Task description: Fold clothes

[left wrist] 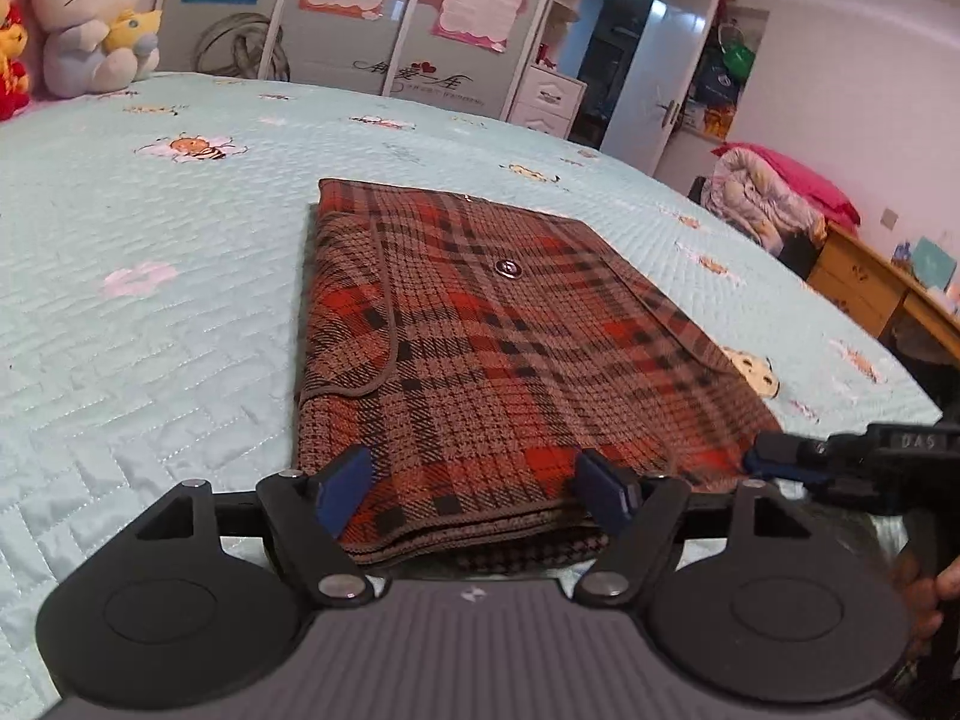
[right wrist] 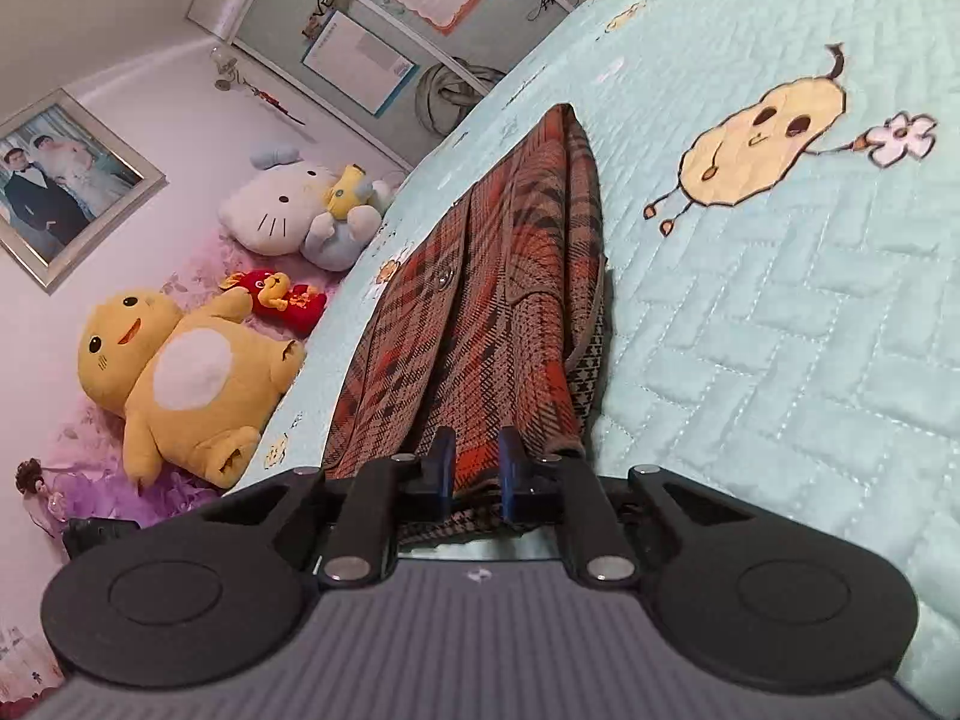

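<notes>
Plaid wool, brown with red and black checks: the folded garment (left wrist: 480, 348) lies flat on the pale turquoise quilted bedspread (left wrist: 150, 312), a dark button (left wrist: 509, 268) on its upper layer. My left gripper (left wrist: 474, 492) stands with jaws wide, the near folded edge of the cloth lying between the blue pads (left wrist: 342, 495), which do not press on it. My right gripper (right wrist: 475, 468) has its jaws narrow, pinched on the near edge of the garment (right wrist: 480, 312), the fabric rising up between the pads. Left wrist view alone shows the right gripper from outside (left wrist: 798, 456), at the garment's near right corner, with a bit of the hand (left wrist: 924, 594) at the frame edge; it also shows a wooden desk (left wrist: 864, 282), a pink and white bundle of bedding (left wrist: 774, 192) and a blue door (left wrist: 654, 78). Right wrist view alone shows a yellow plush toy (right wrist: 186, 372), a framed photograph (right wrist: 60, 186) on the wall, and a houndstooth lining (right wrist: 591, 366) at the garment's edge. Both views hold the white cat plush (left wrist: 90, 18) and the wardrobe doors (left wrist: 372, 6) with posters.
</notes>
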Demonstrator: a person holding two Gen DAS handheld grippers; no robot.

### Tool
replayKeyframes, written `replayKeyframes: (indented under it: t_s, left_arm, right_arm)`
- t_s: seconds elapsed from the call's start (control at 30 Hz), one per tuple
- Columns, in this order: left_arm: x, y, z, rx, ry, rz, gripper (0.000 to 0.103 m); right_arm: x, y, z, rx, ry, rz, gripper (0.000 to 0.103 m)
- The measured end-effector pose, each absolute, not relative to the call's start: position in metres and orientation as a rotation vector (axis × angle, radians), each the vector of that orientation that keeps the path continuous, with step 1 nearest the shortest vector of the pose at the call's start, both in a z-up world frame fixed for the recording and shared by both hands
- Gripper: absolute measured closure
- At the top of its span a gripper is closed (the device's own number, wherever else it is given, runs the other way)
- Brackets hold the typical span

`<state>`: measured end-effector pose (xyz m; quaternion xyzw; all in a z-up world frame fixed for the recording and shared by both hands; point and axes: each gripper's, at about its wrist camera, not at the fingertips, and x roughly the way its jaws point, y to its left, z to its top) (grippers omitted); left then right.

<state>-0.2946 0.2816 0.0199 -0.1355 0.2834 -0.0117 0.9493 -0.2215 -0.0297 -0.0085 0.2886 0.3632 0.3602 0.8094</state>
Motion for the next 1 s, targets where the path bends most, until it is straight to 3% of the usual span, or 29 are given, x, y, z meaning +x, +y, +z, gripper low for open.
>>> replayKeyframes:
  t_s: [0.07,0.13,0.23,0.57,0.6,0.63,0.67,0.7,0.73,0.83,1.0]
  left_arm:
    - [-0.297,0.282,0.024,-0.296,0.582,-0.015,0.025]
    - [-0.310,0.286,0.030,-0.363,0.554,0.013,0.026]
    - [-0.336,0.294,0.039,-0.483,0.484,0.068,0.026]
    - [-0.333,0.333,0.015,-0.799,0.507,0.229,0.026]
    - [-0.327,0.334,0.014,-0.792,0.518,0.220,0.027]
    - [-0.322,0.334,0.014,-0.786,0.524,0.211,0.036]
    - [-0.319,0.335,0.013,-0.789,0.531,0.208,0.047]
    - [-0.316,0.336,0.011,-0.799,0.544,0.199,0.082]
    - [-0.314,0.337,0.011,-0.808,0.555,0.179,0.092]
    - [-0.323,0.333,0.017,-0.779,0.543,0.147,0.098]
    - [-0.332,0.333,0.023,-0.770,0.544,0.086,0.099]
  right_arm:
    - [-0.224,-0.026,0.002,0.554,0.766,0.768,0.086]
    - [-0.228,-0.033,0.014,0.589,0.722,0.765,0.075]
    - [-0.235,-0.054,0.018,0.672,0.686,0.686,0.068]
    - [-0.229,-0.043,0.005,0.662,0.783,0.606,0.066]
    - [-0.228,-0.040,0.005,0.653,0.790,0.607,0.075]
    - [-0.228,-0.038,0.005,0.645,0.795,0.609,0.088]
    - [-0.228,-0.035,0.005,0.638,0.799,0.612,0.092]
    - [-0.228,-0.032,0.005,0.631,0.803,0.614,0.094]
    - [-0.229,-0.033,0.005,0.640,0.803,0.616,0.095]
    - [-0.231,-0.041,0.002,0.690,0.812,0.623,0.098]
    - [-0.236,-0.049,0.004,0.757,0.822,0.643,0.098]
